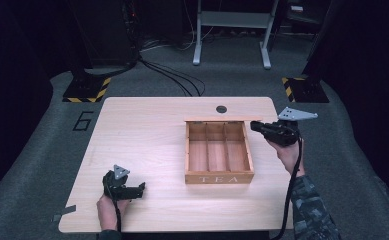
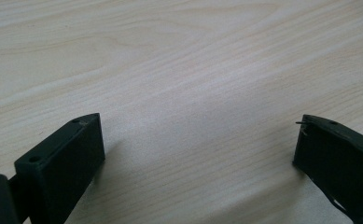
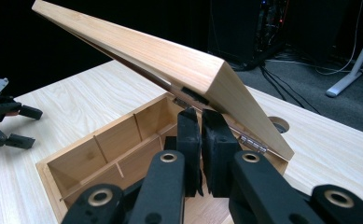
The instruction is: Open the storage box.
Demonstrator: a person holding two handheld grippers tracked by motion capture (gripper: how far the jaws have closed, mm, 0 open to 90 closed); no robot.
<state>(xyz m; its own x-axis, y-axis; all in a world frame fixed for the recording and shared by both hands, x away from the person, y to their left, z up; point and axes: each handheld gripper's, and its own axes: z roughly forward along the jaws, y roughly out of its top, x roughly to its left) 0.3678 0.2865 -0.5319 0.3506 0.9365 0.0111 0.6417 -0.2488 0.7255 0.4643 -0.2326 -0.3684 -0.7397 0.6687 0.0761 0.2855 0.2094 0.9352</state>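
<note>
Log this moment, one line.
tea box: empty | lid: raised | right gripper: shut beneath lid | left gripper: open over table

Open wooden tea box (image 1: pixel 219 177) with raised lid (image 3: pixel 170 60) blocks table's (image 1: pixel 147 130) right-centre; compartments reachable from above; broad bare tabletop free left and near.

We see a pale wooden table with rounded corners (image 1: pixel 147 135) standing on a grey carpet floor (image 1: pixel 42 145). A small round dark hole (image 1: pixel 221 109) sits near its far edge. On the table rests a light brown wooden box with TEA on its front (image 1: pixel 219 177) — its lid is up, and thin walls split it into compartments.
</note>
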